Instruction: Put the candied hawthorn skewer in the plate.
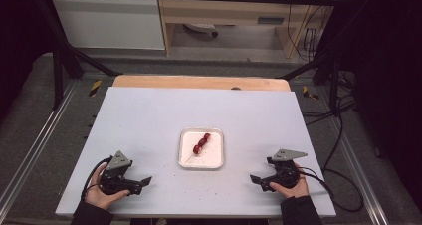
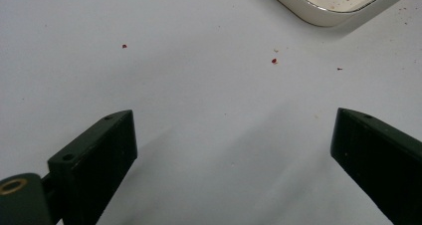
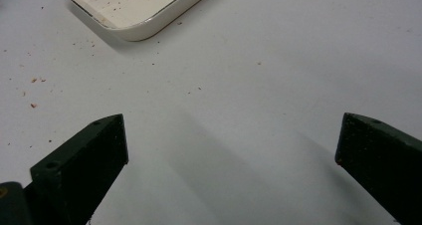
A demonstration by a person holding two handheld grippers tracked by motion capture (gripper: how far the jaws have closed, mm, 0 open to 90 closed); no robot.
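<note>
A small white tray (image 1: 213, 158) lies in the middle of the white table (image 1: 149, 115). On it rests a thin skewer threaded with several dark red pieces (image 1: 201, 143). My left gripper (image 1: 142, 184) rests near the table's front left, held in a hand, jaws wide open and pointing right with nothing between them. In the left gripper view the gripper (image 2: 234, 118) looks over bare table toward the tray corner (image 2: 318, 13). My right gripper (image 1: 256, 180) sits at the front right, open and empty, pointing left. Its own view shows the gripper (image 3: 234, 120) with the tray's corner (image 3: 134, 21) beyond.
Small red and brown crumbs (image 2: 273, 60) dot the table around the tray. A wooden board edge (image 1: 199, 82) runs behind the table. Black frame bars and cables (image 1: 338, 135) stand at the sides and back.
</note>
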